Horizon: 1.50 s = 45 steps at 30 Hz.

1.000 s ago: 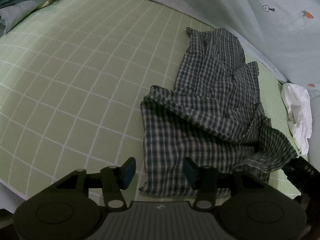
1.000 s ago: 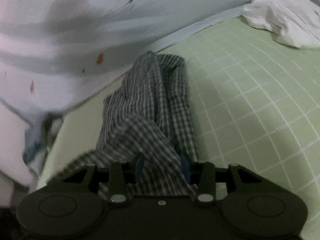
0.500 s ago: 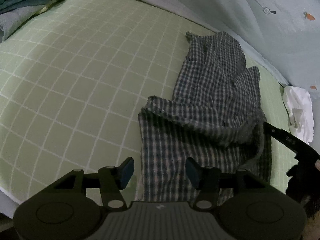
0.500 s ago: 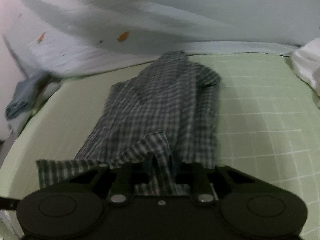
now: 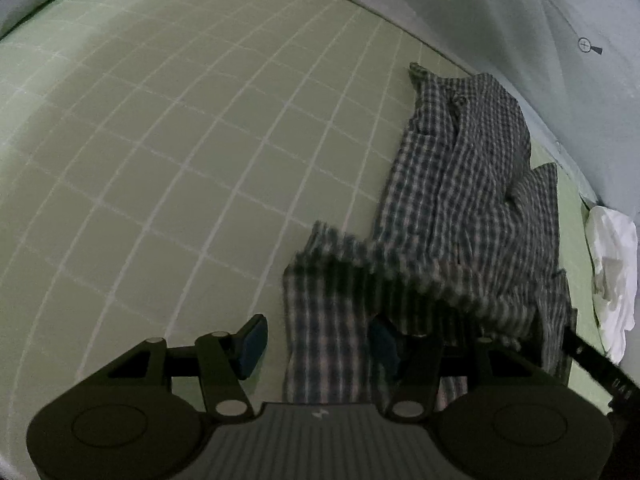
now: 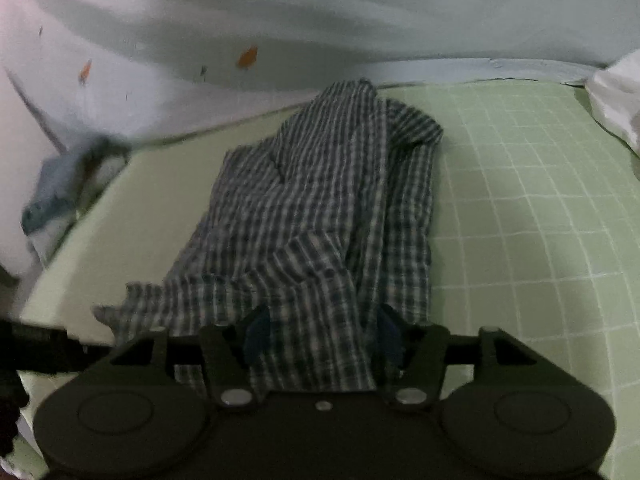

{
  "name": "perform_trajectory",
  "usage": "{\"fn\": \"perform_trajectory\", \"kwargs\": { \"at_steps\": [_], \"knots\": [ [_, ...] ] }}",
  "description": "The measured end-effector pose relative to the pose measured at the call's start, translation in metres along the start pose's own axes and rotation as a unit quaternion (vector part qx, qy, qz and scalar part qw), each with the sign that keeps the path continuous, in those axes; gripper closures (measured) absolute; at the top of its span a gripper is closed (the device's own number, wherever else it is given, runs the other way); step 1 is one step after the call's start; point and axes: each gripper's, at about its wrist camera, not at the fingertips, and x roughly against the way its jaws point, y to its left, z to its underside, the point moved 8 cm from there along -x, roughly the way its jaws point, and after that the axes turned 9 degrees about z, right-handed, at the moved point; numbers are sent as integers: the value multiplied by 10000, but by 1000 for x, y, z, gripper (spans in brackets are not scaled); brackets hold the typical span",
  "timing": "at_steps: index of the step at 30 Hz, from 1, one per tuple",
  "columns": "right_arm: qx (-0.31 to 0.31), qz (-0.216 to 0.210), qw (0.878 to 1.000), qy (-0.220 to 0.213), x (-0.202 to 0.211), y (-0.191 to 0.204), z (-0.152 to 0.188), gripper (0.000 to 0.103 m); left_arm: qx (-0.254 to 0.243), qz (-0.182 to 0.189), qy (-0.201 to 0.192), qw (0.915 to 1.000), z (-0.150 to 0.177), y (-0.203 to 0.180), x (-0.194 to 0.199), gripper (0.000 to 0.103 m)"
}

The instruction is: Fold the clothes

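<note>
A dark blue-and-white checked garment (image 5: pixel 460 208) lies crumpled on the green checked bed sheet (image 5: pixel 160 140). My left gripper (image 5: pixel 318 340) is open low over the garment's near left corner. The cloth's edge runs between its blue pads (image 5: pixel 252 340) without being pressed. In the right wrist view the same garment (image 6: pixel 320 200) stretches away from me. My right gripper (image 6: pixel 322 334) has its jaws opening, with a fold of the cloth lying loose between them. The right gripper's black body shows at the left wrist view's right edge (image 5: pixel 592 364).
A white cloth (image 5: pixel 612 272) lies at the bed's right edge, also seen as a white cloth (image 6: pixel 616 96) at upper right. A pale sheet with carrot prints (image 5: pixel 520 8) rises behind the bed. A blue garment (image 6: pixel 52 200) sits bunched at the far left.
My right gripper carried a fold of the garment across, shut tight on it, and has since opened, leaving the fold lying. My left gripper moved down and forward onto the near corner.
</note>
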Motion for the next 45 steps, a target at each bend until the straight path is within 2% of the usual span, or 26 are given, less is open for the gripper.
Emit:
{"fn": "perform_trajectory", "kwargs": {
  "at_steps": [1, 3, 5, 7, 9, 15, 18, 22, 24, 26, 29, 31, 32, 33, 34, 35, 36, 37, 38, 40, 42, 45],
  "knots": [
    [-28, -33, 10000, 19, -1, 1, 0, 77, 34, 44, -60, 10000, -2, 0, -1, 45],
    [-61, -46, 10000, 9, -1, 1, 1, 93, 132, 102, -167, 9997, -6, 1, -3, 52],
    [-13, 12, 9999, -102, 4, 2, 3, 97, 163, 126, -101, 9997, -6, 2, -8, 101],
    [-19, 76, 9997, -234, 13, 3, 6, 100, -160, 288, -2, 9995, -6, -1, -11, 102],
    [-215, 37, 9991, -376, 23, 0, 7, 101, -297, 292, -83, 9991, -7, -2, -8, 103],
    [-801, -163, 9932, -830, 57, -13, 4, 101, -496, 381, -643, 9960, -18, -17, 34, 103],
    [-1070, -267, 9878, -1096, 79, -22, -2, 101, -852, 602, -978, 9897, -26, -43, 64, 103],
    [-1257, -200, 9808, -1476, 100, -36, -10, 101, -1385, 963, -1364, 9762, -40, -83, 89, 103],
    [-1398, -99, 9776, -1569, 102, -46, -14, 101, -1523, 1176, -1451, 9705, -48, -100, 91, 103],
    [-1560, -29, 9759, -1527, 94, -58, -15, 101, -1614, 1188, -1412, 9695, -53, -109, 78, 103],
    [-1717, 76, 9770, -1260, 68, -71, -11, 101, -1502, 785, -1125, 9791, -57, -101, 44, 101],
    [-1755, 221, 9795, -968, 48, -75, -6, 94, -1379, 455, -896, 9853, -56, -90, 23, 100],
    [-1728, 340, 9809, -824, 41, -75, -3, 93, -1330, 347, -815, 9871, -56, -84, 18, 94],
    [-1686, 474, 9822, -683, 36, -76, -1, 86, -1288, 264, -748, 9885, -56, -79, 15, 91],
    [-1606, 630, 9829, -641, 35, -74, 0, 75, -1246, 181, -682, 9897, -56, -73, 12, 81],
    [-1512, 793, 9833, -635, 37, -73, 1, 69, -1203, 98, -616, 9908, -56, -68, 9, 70],
    [-1407, 903, 9836, -672, 39, -70, 1, 54, -1164, 67, -559, 9916, -56, -63, 8, 65],
    [-1298, 994, 9839, -725, 43, -66, 1, 45, -1137, 75, -497, 9922, -55, -59, 7, 57],
    [-1249, 995, 9848, -688, 42, -63, 3, 41, -1114, 88, -407, 9929, -54, -57, 6, 49],
    [-1197, 933, 9869, -546, 40, -58, 9, 27, -1059, 122, -220, 9941, -49, -53, 0, 41],
    [-1172, 903, 9883, -381, 33, -53, 16, 24, -1011, 137, -27, 9948, -42, -50, -9, 41],
    [-1236, 946, 9877, -129, 14, -50, 25, 24, -1065, -42, 287, 9939, -33, -49, -27, 41]
  ]
}}
